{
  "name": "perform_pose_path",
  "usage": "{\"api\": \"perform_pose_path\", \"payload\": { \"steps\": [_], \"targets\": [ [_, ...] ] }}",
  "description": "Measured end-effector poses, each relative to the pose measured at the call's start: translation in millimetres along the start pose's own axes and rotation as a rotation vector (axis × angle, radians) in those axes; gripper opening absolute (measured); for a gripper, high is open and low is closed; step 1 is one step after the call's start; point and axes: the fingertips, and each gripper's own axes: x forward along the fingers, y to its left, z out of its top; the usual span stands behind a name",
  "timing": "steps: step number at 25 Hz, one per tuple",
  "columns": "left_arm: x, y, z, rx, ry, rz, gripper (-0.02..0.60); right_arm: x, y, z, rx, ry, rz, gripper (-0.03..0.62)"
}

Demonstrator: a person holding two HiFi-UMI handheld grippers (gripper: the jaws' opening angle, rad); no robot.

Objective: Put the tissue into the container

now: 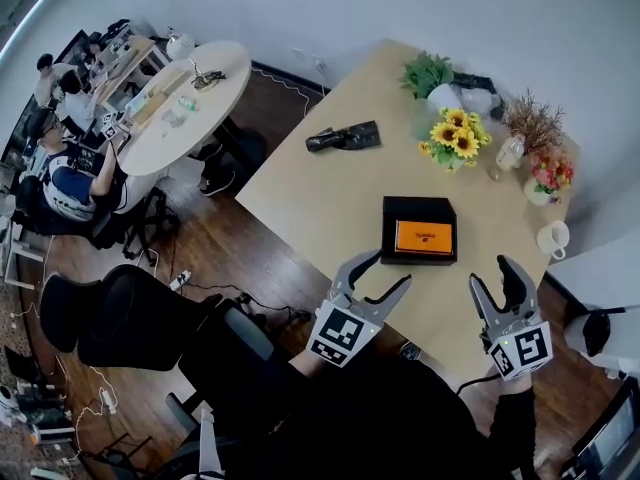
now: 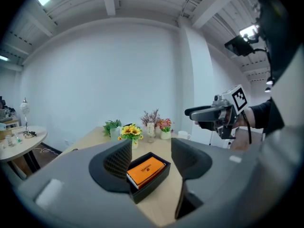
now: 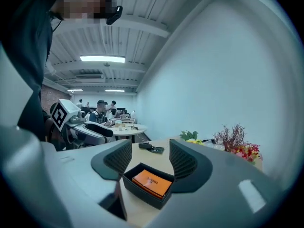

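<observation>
A black open box (image 1: 419, 230) lies on the wooden table (image 1: 320, 198), and an orange tissue pack (image 1: 423, 237) rests flat inside it. My left gripper (image 1: 390, 268) hovers just off the box's near left corner, jaws apart and empty. At the table's near edge, right of the box, my right gripper (image 1: 493, 276) is open and empty too. In the left gripper view the box (image 2: 156, 178) and pack (image 2: 146, 169) sit beyond the parted jaws (image 2: 151, 148), with the right gripper (image 2: 209, 113) further right. The right gripper view frames the box (image 3: 137, 186) between its jaws (image 3: 149, 153).
Behind the box stand a sunflower vase (image 1: 455, 136), a green plant (image 1: 430, 73), a pink flower pot (image 1: 548, 176) and a white mug (image 1: 553, 238). A black object (image 1: 343, 138) lies far left on the table. A round white table (image 1: 185, 103) with seated people and office chairs (image 1: 120, 318) lie left.
</observation>
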Motion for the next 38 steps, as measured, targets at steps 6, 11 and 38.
{"api": "perform_pose_path", "payload": {
  "steps": [6, 11, 38],
  "targets": [
    [-6, -9, 16, 0.002, -0.04, -0.011, 0.242, -6, 0, 0, 0.012, -0.018, -0.034, 0.25],
    [-7, -11, 22, 0.007, -0.05, -0.017, 0.242, -7, 3, 9, 0.02, -0.053, -0.051, 0.25],
    [2, -13, 27, 0.019, -0.054, -0.06, 0.241, -20, 0, 26, 0.013, -0.123, -0.131, 0.201]
  ]
}}
